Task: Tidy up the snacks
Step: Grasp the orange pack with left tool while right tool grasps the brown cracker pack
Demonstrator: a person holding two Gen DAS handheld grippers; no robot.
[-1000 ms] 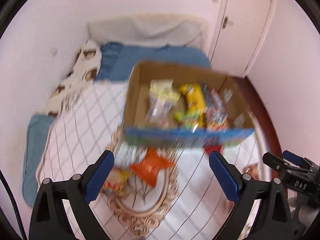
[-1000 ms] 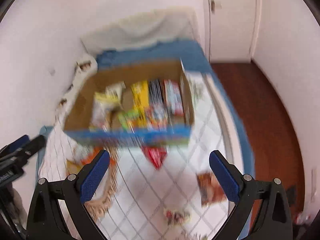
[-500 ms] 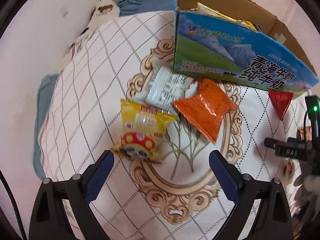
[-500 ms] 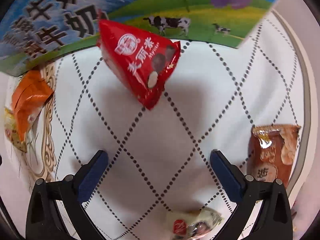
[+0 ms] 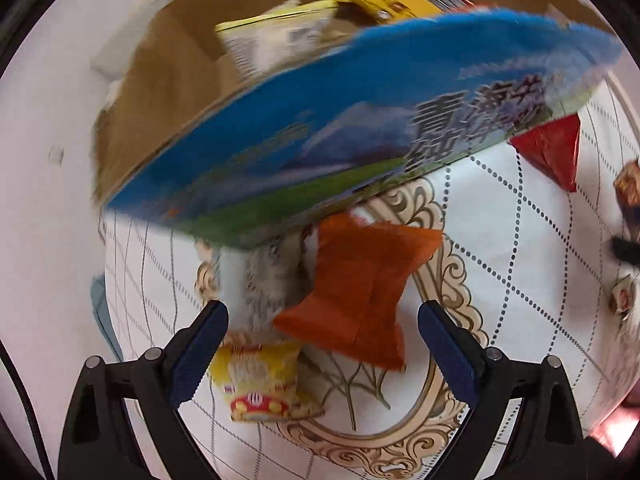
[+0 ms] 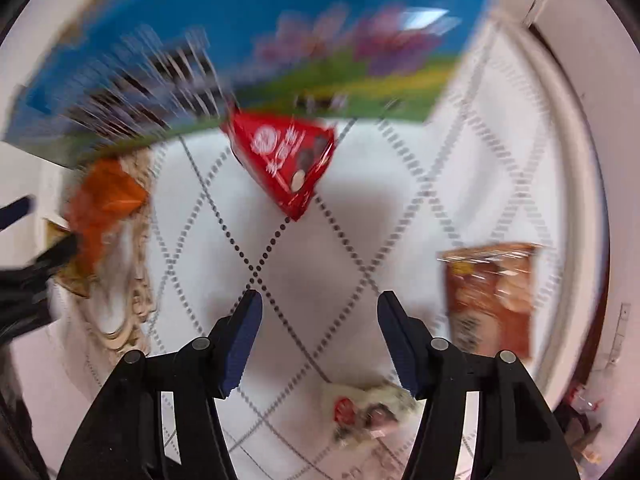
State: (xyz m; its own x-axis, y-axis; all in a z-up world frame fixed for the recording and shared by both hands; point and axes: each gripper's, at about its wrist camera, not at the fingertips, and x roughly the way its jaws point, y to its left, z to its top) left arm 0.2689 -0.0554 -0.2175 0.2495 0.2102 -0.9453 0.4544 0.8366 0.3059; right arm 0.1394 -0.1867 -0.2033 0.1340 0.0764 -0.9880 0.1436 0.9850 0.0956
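While both cameras look down on the quilt (image 6: pixel 304 264), each catches things the other misses.

Box (image 5: pixel 320 148): blue milk carton with its top cut open, standing on the quilt; only the left view looks over the rim at the packets inside, the right view shows just the printed wall, blurred.
Orange bag (image 5: pixel 360 288): lies against the foot of the box; central in the left view, a smear at the left edge of the right view.
Yellow bag (image 5: pixel 260 380): left view only, beside the inner fingertip, touching the orange bag's corner.
White packet (image 5: pixel 260 280): left view only, partly under the box edge.
Red bag (image 6: pixel 286 160): triangular, touching the box wall; sharp in the right view.
Brown bag (image 6: pixel 494 300): clearest in the right view, apart from the others, right of the fingers.
Small white packet (image 6: pixel 368 410): right view only, near the right fingertip.
Left gripper (image 5: pixel 322 344): jaws wide apart, nothing gripped.
Right gripper (image 6: pixel 320 340): jaws have just been closing, still apart, only quilt between them.
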